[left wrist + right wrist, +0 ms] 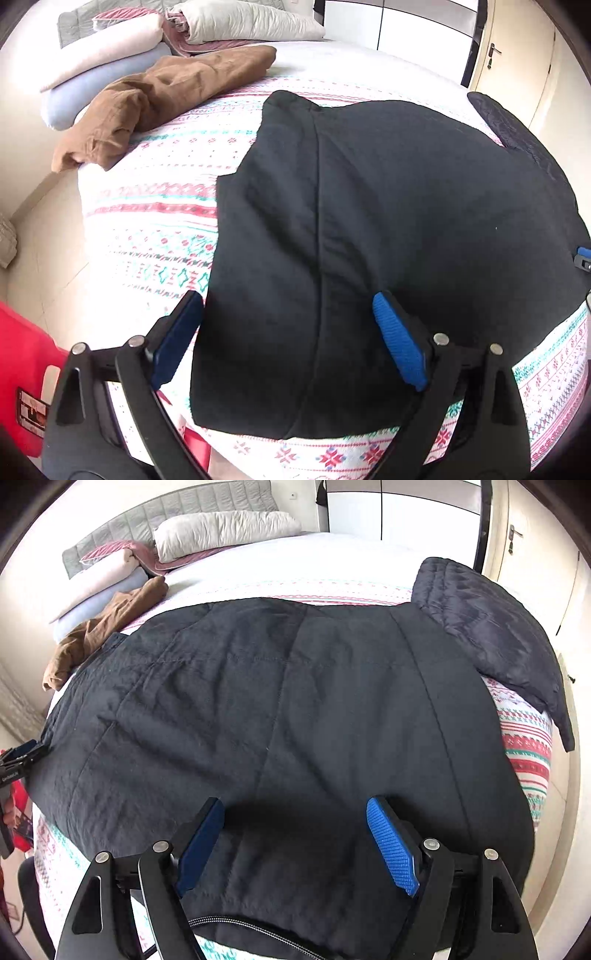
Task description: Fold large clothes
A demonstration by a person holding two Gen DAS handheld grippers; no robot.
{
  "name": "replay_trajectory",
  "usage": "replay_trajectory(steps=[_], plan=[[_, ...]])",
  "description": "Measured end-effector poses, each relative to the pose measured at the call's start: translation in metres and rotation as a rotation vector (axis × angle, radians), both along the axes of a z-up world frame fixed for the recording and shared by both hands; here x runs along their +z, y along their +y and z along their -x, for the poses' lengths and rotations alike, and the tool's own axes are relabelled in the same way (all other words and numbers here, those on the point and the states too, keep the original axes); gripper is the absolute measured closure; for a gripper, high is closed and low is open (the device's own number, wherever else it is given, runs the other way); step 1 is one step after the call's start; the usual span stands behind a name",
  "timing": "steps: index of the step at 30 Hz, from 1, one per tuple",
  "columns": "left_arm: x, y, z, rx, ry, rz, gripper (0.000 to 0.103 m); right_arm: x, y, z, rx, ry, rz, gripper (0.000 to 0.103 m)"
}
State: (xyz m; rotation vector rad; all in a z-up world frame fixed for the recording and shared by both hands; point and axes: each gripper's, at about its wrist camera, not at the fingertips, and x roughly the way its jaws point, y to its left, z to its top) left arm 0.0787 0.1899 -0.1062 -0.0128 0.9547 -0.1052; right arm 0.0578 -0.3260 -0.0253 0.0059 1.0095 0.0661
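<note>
From the left wrist view, the left gripper (288,332) is hovering with its blue-padded jaws spread wide and empty over the near edge of a large black fabric jacket (388,221), which is lying flat on a white bedspread with red and teal patterned bands (155,221). The garment's long axis is running away from the gripper and to its right, its right side cut off by the frame. A crumpled brown garment (155,96) is lying far ahead to the left.

From the right wrist view, the right gripper (295,834) is also standing wide and empty above the jacket's (258,709) near hem, where a zipper (251,928) is partly hidden behind the gripper. The jacket is stretching crosswise, left to right. A dark quilted garment (491,627) is overlapping its far right corner.
</note>
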Motion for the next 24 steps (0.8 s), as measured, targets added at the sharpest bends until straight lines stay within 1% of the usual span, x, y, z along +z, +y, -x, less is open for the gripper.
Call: replay_trajectory(steps=[2, 4, 7, 11, 13, 14, 16, 19, 21, 22, 24], plan=[[0.002, 0.009, 0.007, 0.015, 0.017, 0.049, 0.009, 0.004, -0.007, 0.015, 0.001, -0.015, 0.058, 0.022], [0.005, 0.013, 0.016, 0.020, 0.021, 0.065, 0.010, 0.008, -0.014, 0.028, 0.006, -0.027, 0.057, 0.022], [0.013, 0.016, 0.029, 0.035, 0.020, 0.059, 0.010, 0.012, -0.027, 0.043, -0.007, -0.032, 0.030, 0.022], [0.026, 0.014, 0.046, 0.074, 0.050, 0.010, 0.010, 0.017, -0.030, 0.061, -0.042, -0.027, 0.030, 0.022], [0.035, 0.006, 0.055, 0.076, 0.064, -0.012, 0.010, 0.023, -0.030, 0.070, -0.113, -0.012, 0.039, 0.022], [0.040, 0.002, 0.061, 0.072, 0.057, -0.010, 0.010, 0.026, -0.029, 0.074, -0.149, 0.000, 0.045, 0.022], [0.051, -0.010, 0.071, 0.077, 0.035, -0.003, 0.010, 0.032, -0.023, 0.082, -0.188, -0.007, 0.035, 0.022], [0.060, -0.032, 0.080, 0.088, 0.023, -0.016, 0.009, 0.040, -0.006, 0.093, -0.197, -0.027, 0.018, 0.021], [0.060, -0.048, 0.084, 0.084, 0.040, -0.034, 0.003, 0.043, 0.008, 0.099, -0.183, -0.032, 0.025, 0.015], [0.059, -0.055, 0.086, 0.087, 0.049, -0.040, 0.003, 0.044, 0.016, 0.101, -0.176, -0.037, 0.033, 0.011], [0.055, -0.068, 0.089, 0.102, 0.074, -0.043, 0.002, 0.045, 0.029, 0.107, -0.170, -0.056, 0.041, 0.007]])
